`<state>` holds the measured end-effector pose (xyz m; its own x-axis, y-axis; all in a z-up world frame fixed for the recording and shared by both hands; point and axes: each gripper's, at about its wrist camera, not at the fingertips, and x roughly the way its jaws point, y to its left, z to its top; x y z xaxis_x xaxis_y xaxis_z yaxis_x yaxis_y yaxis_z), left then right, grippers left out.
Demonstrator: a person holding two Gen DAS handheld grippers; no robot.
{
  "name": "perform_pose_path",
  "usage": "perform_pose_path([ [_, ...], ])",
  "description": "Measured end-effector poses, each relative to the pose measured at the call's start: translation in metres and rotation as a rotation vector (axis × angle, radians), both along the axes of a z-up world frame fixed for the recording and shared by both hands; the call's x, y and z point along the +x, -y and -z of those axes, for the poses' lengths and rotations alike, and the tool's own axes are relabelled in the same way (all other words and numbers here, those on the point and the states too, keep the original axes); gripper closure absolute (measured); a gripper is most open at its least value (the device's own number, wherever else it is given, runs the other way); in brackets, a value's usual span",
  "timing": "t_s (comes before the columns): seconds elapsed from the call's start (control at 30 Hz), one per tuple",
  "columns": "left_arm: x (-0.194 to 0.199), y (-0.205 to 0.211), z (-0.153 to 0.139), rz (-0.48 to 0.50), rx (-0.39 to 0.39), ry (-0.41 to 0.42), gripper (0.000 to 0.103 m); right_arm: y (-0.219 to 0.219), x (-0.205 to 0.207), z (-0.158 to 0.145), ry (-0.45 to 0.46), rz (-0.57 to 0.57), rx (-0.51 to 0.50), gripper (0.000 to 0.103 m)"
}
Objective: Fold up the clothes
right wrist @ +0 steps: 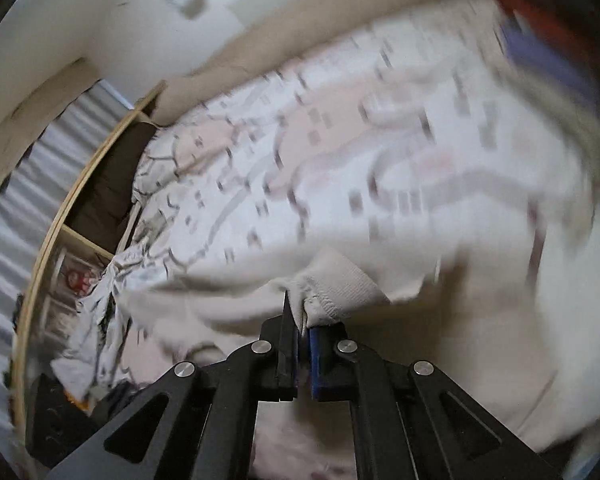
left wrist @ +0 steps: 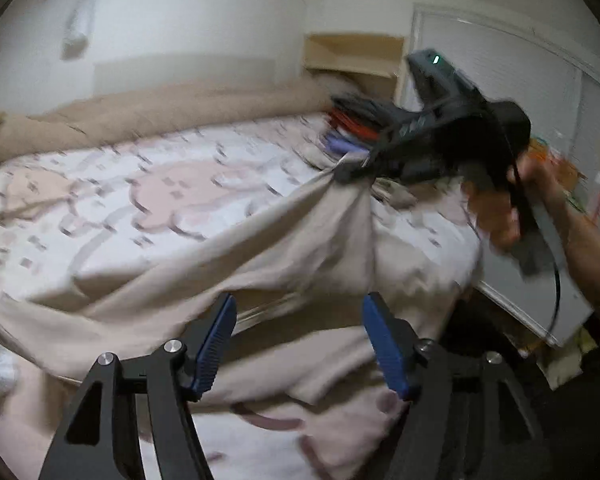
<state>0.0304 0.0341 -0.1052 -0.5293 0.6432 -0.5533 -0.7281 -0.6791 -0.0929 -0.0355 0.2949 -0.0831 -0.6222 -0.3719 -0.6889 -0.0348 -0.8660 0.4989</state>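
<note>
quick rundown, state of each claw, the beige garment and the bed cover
left claw: open, holding nothing, poised over the garment's near edge
right claw: shut on a hem of the garment
beige garment: unfolded, one corner lifted and pulled taut, the rest draped on the bed
patterned bed cover: spread out, wrinkled

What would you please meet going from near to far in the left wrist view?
Left gripper → beige garment → right gripper pinching it → patterned bedspread → tan blanket → wall.
</note>
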Motion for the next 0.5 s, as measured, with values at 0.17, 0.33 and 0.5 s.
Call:
perform_pose_path([
  [0.17, -0.03, 0.04, -0.048, -0.2, 0.012, -0.158, 0.038, 0.017, -0.048, -0.111, -0.198, -0.106, 0.123, 0.099],
  [0.33, -0.049, 0.101, -0.097, -0.407, 0.094, -0.257, 0.037, 0.062, -0.095, -0.242, -0.424, -0.212, 0.077, 0.099],
  [0.5, -0.052, 0.147, -0.133, -0.559, 0.084, -0.361, 0.037, 0.138, -0.108, -0.357, -0.626, -0.361, 0.001, 0.099],
])
